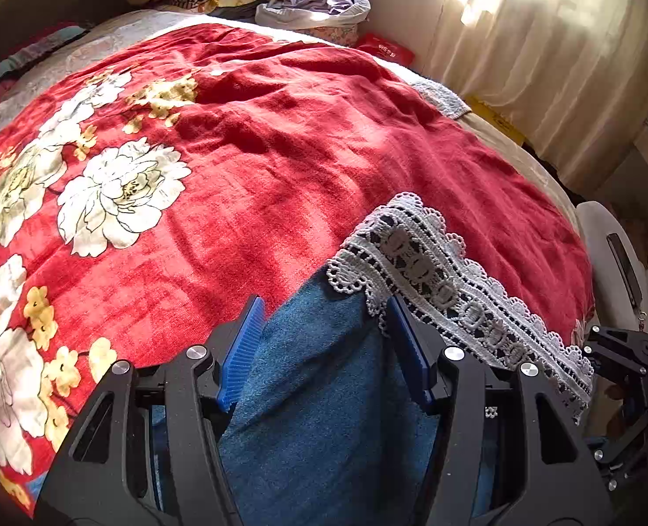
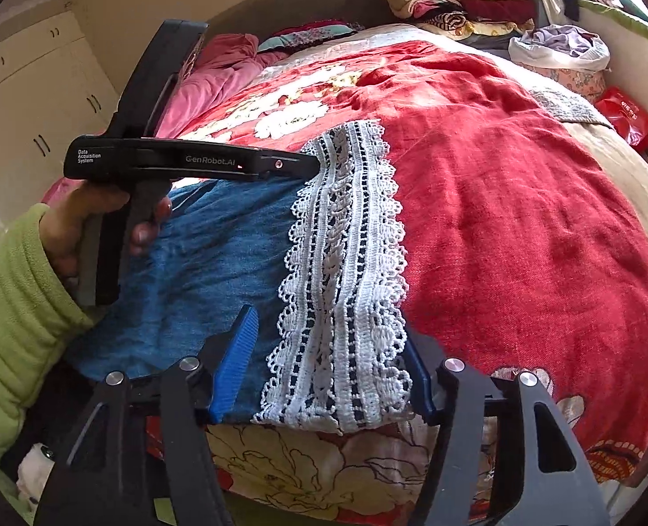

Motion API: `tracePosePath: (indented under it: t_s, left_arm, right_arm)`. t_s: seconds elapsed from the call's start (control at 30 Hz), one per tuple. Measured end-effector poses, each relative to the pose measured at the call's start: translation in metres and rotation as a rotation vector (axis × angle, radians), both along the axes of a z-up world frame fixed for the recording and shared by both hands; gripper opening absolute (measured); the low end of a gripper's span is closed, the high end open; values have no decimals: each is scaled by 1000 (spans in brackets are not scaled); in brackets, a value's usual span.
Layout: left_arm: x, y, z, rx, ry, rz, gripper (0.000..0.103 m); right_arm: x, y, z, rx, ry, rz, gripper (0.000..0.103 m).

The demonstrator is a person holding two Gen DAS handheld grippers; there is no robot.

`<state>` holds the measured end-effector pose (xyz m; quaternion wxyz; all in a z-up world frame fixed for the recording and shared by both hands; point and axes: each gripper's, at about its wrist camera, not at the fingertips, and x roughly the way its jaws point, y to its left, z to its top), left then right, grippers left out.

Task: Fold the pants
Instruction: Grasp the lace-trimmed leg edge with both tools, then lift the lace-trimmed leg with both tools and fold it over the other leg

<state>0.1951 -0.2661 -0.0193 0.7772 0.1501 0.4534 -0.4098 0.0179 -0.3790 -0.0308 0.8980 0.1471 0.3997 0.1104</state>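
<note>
The pants point(image 1: 324, 394) are blue denim with a wide white lace hem point(image 1: 446, 289). They lie on a red floral blanket point(image 1: 280, 153) on a bed. In the left wrist view my left gripper point(image 1: 324, 328) is open, its blue pads point(image 1: 245, 350) straddling the denim beside the lace. In the right wrist view my right gripper point(image 2: 328, 364) is open around the near end of the lace hem point(image 2: 346, 263) and denim point(image 2: 205, 263) at the bed's front edge. The left gripper's body point(image 2: 183, 160) shows there, held over the denim's far side.
Stacks of folded clothes point(image 2: 464, 0) and a white bag of laundry point(image 2: 560, 48) sit at the bed's far end. A pink quilt point(image 2: 223, 74) lies at the far left. A curtain point(image 1: 543, 44) hangs at the right. White cupboards point(image 2: 30, 101) stand to the left.
</note>
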Motion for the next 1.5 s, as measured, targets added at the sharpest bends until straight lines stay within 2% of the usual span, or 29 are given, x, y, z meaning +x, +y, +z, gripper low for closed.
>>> tracePosePath:
  t_s: [0.27, 0.37, 0.4, 0.43, 0.47, 0.5, 0.57, 0.7, 0.73, 0.8, 0.83, 0.87, 0.93, 1.1, 1.27, 1.4, 1.5]
  left_arm:
    - [3, -9, -6, 26, 0, -32, 50]
    - [2, -11, -6, 17, 10, -37, 49]
    - [1, -11, -7, 16, 10, -39, 47]
    - [-2, -11, -7, 16, 7, -50, 39]
    - [-6, -11, -5, 17, 0, -68, 31]
    - [-11, -12, -4, 27, -12, -89, 29]
    - [-13, -11, -4, 31, -26, -98, 29]
    - [-5, -9, -14, 4, 24, -75, 30]
    - [-6, -9, -15, 11, 23, -72, 27]
    - [-9, -11, -14, 23, -2, -53, 22]
    - [-10, -11, -12, 27, -11, -46, 16]
    - [-10, -10, -10, 24, -15, -36, 12]
    - [-9, -4, -5, -15, -6, -22, 10]
    - [-8, 18, 11, -133, 39, 5, 7]
    - [-12, 59, 44, -248, 9, 52, 7]
    - [-17, 95, 61, -304, -11, 93, 7]
    - [-19, 121, 59, -310, -17, 130, 7]
  right_arm:
    - [6, 1, -10, 5, -3, 7, 60]
    - [6, 4, -10, -7, -5, 16, 56]
    - [5, 5, -8, -17, -5, 23, 47]
    - [3, 4, -6, -3, -9, 41, 39]
    - [2, 1, -4, 28, -12, 56, 38]
    - [2, -1, -3, 52, -12, 62, 38]
    - [5, -2, -7, 56, 1, 62, 39]
    - [12, 3, -12, 73, 10, 42, 41]
    - [13, 5, -12, 63, 7, 48, 40]
    - [14, 8, -11, 38, 13, 57, 35]
    - [15, 8, -10, 36, 14, 66, 29]
    - [15, 9, -8, 40, 17, 74, 27]
    - [15, 12, -3, 37, 9, 88, 24]
    - [9, 32, 20, 11, -43, 141, 22]
    - [7, 63, 49, -28, -104, 208, 22]
    - [6, 93, 65, -56, -140, 278, 22]
    - [11, 118, 66, -69, -132, 327, 22]
